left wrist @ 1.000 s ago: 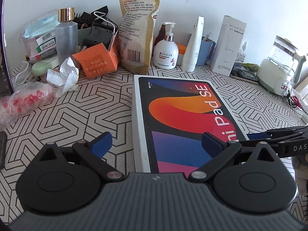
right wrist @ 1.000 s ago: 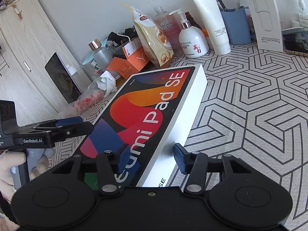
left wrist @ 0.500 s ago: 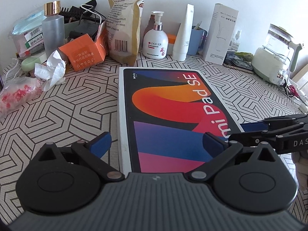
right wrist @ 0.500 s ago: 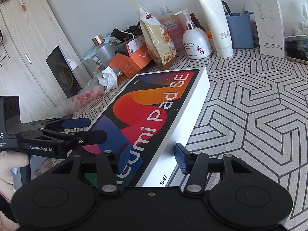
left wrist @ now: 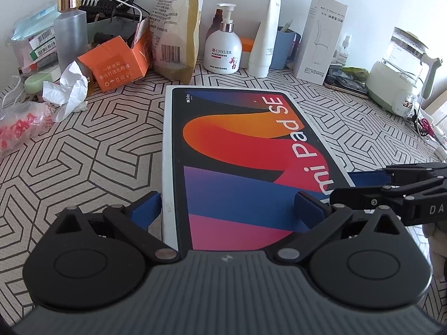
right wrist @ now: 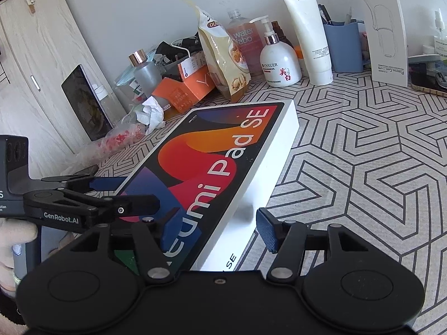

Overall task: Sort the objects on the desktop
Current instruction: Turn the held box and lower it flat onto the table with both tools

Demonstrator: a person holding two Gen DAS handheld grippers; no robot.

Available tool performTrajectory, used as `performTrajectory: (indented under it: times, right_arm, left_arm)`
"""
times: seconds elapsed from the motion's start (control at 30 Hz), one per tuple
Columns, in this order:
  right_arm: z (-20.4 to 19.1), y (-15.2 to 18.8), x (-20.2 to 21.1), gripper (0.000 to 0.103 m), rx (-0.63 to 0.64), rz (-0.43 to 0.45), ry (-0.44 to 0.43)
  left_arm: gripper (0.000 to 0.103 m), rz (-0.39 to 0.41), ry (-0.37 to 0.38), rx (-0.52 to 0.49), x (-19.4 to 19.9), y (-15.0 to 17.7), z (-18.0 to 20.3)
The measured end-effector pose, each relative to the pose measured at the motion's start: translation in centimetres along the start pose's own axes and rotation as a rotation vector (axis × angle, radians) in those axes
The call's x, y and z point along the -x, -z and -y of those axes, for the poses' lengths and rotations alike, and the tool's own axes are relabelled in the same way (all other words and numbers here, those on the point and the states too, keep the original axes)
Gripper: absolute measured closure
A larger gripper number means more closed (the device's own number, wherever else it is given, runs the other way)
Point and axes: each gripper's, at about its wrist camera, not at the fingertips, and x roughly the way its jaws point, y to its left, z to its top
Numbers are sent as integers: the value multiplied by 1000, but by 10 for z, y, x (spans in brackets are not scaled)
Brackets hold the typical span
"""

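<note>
A flat tablet box (left wrist: 237,145) with an orange, red and purple lid lies on the patterned tabletop (left wrist: 83,153). My left gripper (left wrist: 229,206) is open at the box's near left corner, one blue pad beside the left wall and the other above the lid. My right gripper (right wrist: 218,229) straddles the near right corner of the box (right wrist: 223,150). Its jaws are opening, with the left finger over the lid and the right pad clear of the white side wall. Each gripper shows in the other's view, the right gripper (left wrist: 363,187) and the left gripper (right wrist: 111,195).
Along the back wall stand a clear bottle (left wrist: 69,33), an orange carton (left wrist: 117,67), a snack bag (left wrist: 176,25), a pump bottle (left wrist: 222,53), a white tube (left wrist: 265,36) and a white carton (left wrist: 318,36). A kettle (left wrist: 396,81) is far right, crumpled tissue (left wrist: 67,89) left.
The right gripper's jaws have spread apart, so its right pad has come off the box's side. The left wrist view has shifted a little and shows more of the box.
</note>
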Motion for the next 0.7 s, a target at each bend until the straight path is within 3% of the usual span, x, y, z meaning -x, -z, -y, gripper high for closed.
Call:
performTrajectory:
  times: [0.7]
  right_arm:
    - [2, -1, -1, 27, 6, 6, 24]
  left_arm:
    - [0, 24, 1, 34, -1, 2, -3]
